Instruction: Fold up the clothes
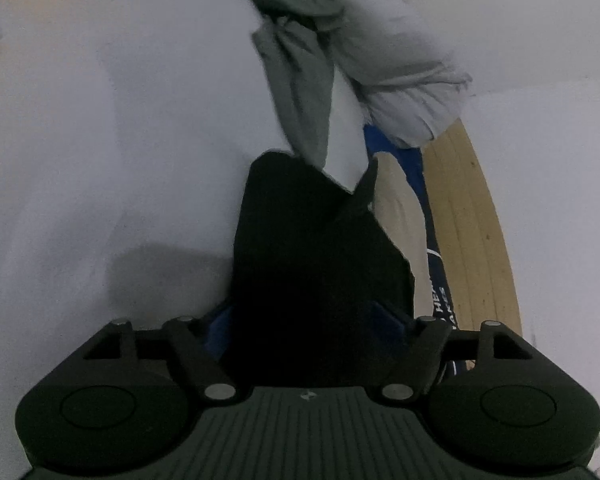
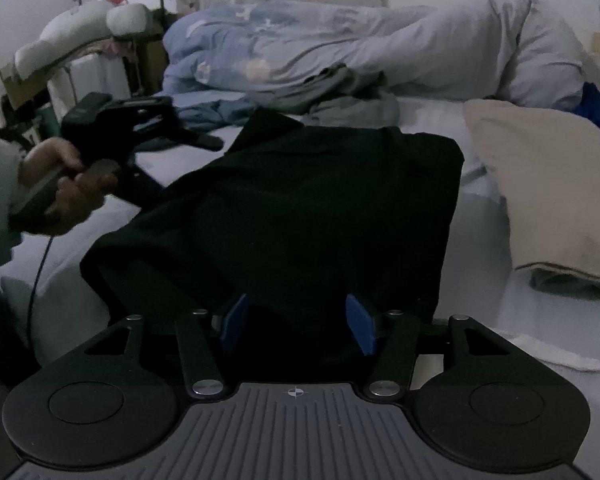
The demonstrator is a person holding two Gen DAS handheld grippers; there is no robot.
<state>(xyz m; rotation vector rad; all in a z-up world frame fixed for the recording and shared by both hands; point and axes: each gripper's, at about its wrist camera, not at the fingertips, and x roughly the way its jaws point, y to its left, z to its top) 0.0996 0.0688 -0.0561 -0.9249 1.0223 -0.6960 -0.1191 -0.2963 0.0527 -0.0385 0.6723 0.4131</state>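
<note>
Right wrist view: one black garment (image 2: 300,208) lies spread across the bed (image 2: 80,308) — right claw (image 2: 298,322) and left claw (image 1: 304,320) each clenched on its cloth.

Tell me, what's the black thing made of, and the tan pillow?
The black garment looks like soft matte cloth, probably cotton knit: it drapes and creases with no shine. The tan pillow seems covered in fuzzy, towel-like fabric, judging by its dull, nubbly surface, though the dim light leaves that uncertain.
</note>
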